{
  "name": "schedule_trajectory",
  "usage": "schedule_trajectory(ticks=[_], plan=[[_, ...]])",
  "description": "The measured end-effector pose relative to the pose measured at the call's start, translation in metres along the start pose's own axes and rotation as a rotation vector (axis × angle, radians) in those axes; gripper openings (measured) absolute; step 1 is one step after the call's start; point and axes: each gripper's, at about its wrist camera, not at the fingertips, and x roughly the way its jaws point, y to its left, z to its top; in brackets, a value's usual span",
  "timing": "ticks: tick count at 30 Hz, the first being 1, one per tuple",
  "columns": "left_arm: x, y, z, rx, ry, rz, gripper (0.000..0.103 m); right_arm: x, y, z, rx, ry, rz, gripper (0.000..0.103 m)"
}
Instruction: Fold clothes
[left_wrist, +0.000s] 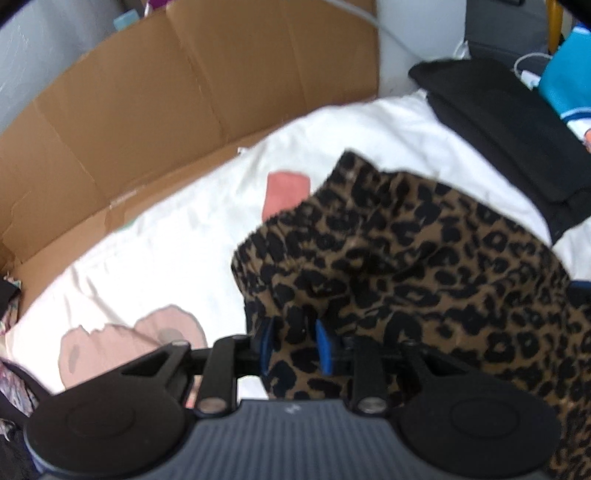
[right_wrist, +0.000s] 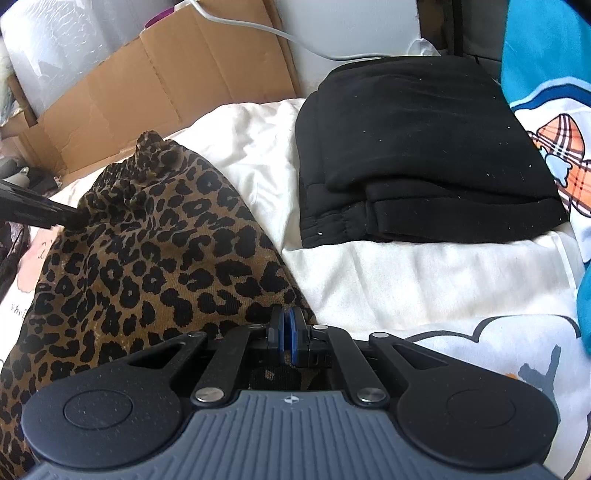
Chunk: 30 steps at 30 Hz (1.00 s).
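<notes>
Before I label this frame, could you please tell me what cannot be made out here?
- Leopard-print garment: type and lower part, cut off by the edges in both views.
- Left tool: its pad contact, hidden by fabric folds.
- Folded black garment: its kind, hidden by its own folds, right wrist view.

Bright daylight, motion blur, fisheye warping

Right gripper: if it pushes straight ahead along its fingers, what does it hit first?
Leaving aside the leopard-print garment that the right gripper is already pinching, the white bedsheet comes first, then probably the folded black garment beyond, though depth is unclear.
</notes>
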Motion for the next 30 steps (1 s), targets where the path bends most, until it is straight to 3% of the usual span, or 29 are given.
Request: schedule_trajectory(ticks=[7,13,21,26,30], plan=[[0.027,0.0,-0.005,-0.022,0.01,-0.014,0.029,0.001,-0.001,0.003,-0.011,0.01,0.002,0.006],[-0.008,0.009,-0.006,-0.036,-0.007,-0.085,0.028,-0.003,0.006,0.006,-0.023,0.029,-0.045,0.007],[-0.054,-0.007,-0.045,0.087,-0.018,-0.192,0.028,-0.017,0.005,-0.003,-0.035,0.037,-0.082,0.007],[-0.055,-0.017,-0.073,0.114,0.004,-0.285,0.029,-0.027,-0.004,-0.014,-0.046,0.044,-0.078,0.007],[-0.045,-0.034,-0.097,0.159,-0.002,-0.304,0.029,-0.034,-0.013,-0.018,-0.01,0.061,-0.08,0.007]])
